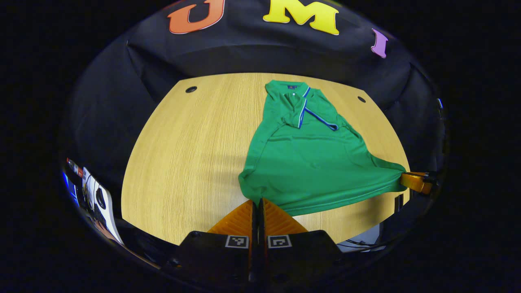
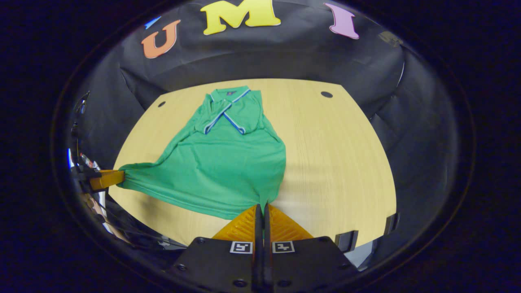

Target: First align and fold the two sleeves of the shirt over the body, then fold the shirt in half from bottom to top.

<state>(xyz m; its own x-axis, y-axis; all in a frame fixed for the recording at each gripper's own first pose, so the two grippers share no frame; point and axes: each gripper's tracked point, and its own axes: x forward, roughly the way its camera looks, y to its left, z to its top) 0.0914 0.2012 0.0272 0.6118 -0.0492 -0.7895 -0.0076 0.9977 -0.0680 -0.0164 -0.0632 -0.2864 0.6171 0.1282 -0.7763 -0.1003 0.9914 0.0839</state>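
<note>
On the wooden table, in the left gripper view, the green polo shirt lies with its collar at the far end and its hem near. The left gripper has its 2 fingers pressed together on the near left hem corner. At the right edge, the right gripper pinches the other hem corner, pulling it to a point. Both sleeves are already folded across the chest.

From the right gripper view, the right gripper is likewise clamped on its hem corner, the shirt stretching far and left toward the left gripper. The shirt's long axis runs from the fingers to the far collar, so the fold probably goes straight away. Black cloth walls surround the table.
</note>
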